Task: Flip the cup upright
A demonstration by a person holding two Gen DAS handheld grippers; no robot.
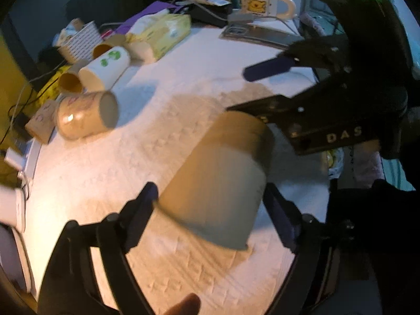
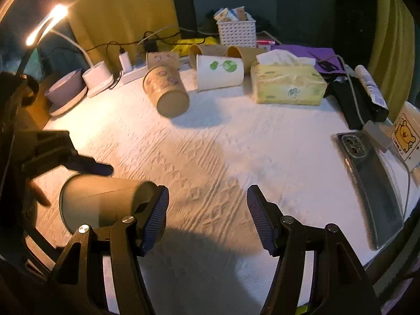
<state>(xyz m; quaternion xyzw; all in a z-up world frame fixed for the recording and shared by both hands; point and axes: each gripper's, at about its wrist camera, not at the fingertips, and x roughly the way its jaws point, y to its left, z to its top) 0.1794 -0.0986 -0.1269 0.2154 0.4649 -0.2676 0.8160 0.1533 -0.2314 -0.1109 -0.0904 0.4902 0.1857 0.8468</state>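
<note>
Left gripper (image 1: pixel 210 207): fingers spread, one on either side of the paper cup; whether the pads touch it cannot be told – the cup is blurred
Right gripper (image 2: pixel 207 218): fingers spread wide, nothing between them; left pad (image 2: pixel 155 218) just beside the cup's closed end
Paper cup (image 1: pixel 223 173): plain brown, lying on its side on the white tablecloth (image 1: pixel 183 78), between the left fingers
Tablecloth: embossed pattern, covering the table
Far side, from the right wrist view: patterned brown cup (image 2: pixel 168 92) on its side – white cup with green print (image 2: pixel 219 72) on its side beside it, yellow tissue pack (image 2: pixel 287 85) to its right
Right edge: phone (image 2: pixel 372 181), bear mug (image 2: pixel 405 135)
Left edge: lit desk lamp (image 2: pixel 47 23)
</note>
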